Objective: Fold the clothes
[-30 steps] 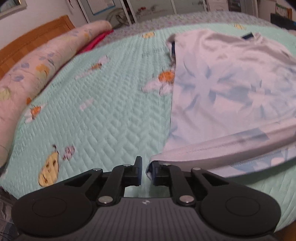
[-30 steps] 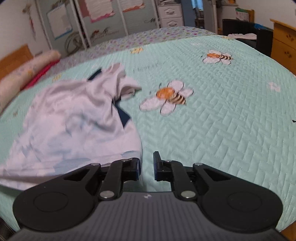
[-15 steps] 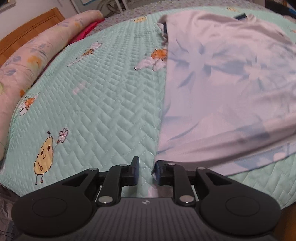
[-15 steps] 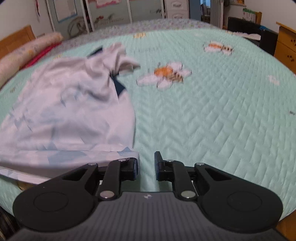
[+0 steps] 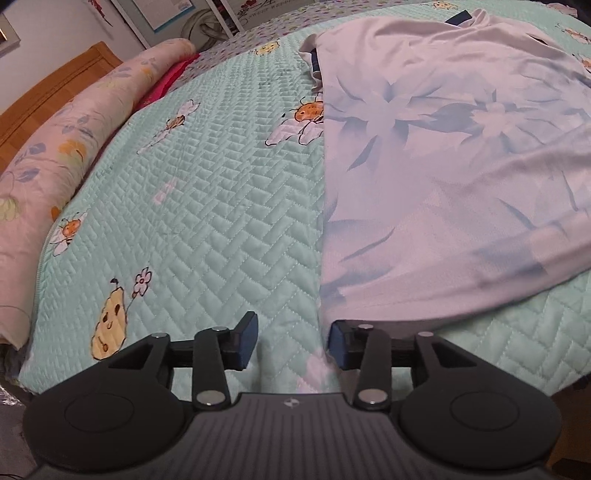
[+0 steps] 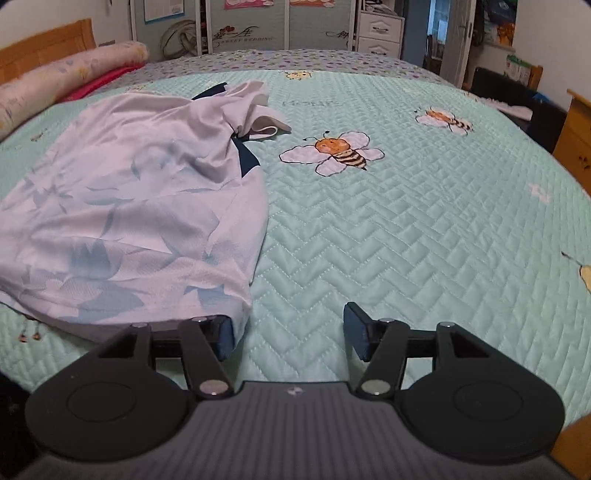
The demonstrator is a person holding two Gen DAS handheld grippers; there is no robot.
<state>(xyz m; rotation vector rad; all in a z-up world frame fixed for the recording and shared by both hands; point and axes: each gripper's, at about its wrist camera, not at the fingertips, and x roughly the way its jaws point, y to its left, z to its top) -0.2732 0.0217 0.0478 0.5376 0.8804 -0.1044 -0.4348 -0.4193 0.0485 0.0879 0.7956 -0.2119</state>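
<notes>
1. Left wrist view: left gripper (image 5: 291,341) low at the near edge of the bed; its jaws have just been opening and now stand spread, only mint quilt (image 5: 207,206) showing between them; the pale floral T-shirt (image 5: 443,158) lies flat on the quilt, hem toward the camera, and its near-left hem corner drapes over the top of the right-hand pad, not pinched.
2. Risk here, my read: with the corner resting on that pad, pulling the gripper away could drag the hem and spoil the flat lay; the thin cloth looks slippery on the satin quilt.
3. Writing: wardrobe door at the top edge reads roughly "SWEET WEDDING", partly cropped; floral bolster pillow (image 5: 62,147) and wooden headboard (image 5: 55,92) on the left, no labels.
4. Right wrist view: right gripper (image 6: 288,336) also at the near edge; jaws have just been opening, now wide apart, nothing between them; the T-shirt's near-right hem corner sits against the outer side of the left-hand pad, released.
5. Shirt fills the left of this view; far sleeve bunched near the navy collar, beside the big bee print (image 6: 332,151).
6. Risk: the crumpled sleeve could get folded in and leave a lumpy fold; a regrip might catch the quilt too.
7. Writing: wardrobe (image 6: 243,26) decal reads "SWEET WEDDING" under script letters; faint text on the quilt is unreadable.
</notes>
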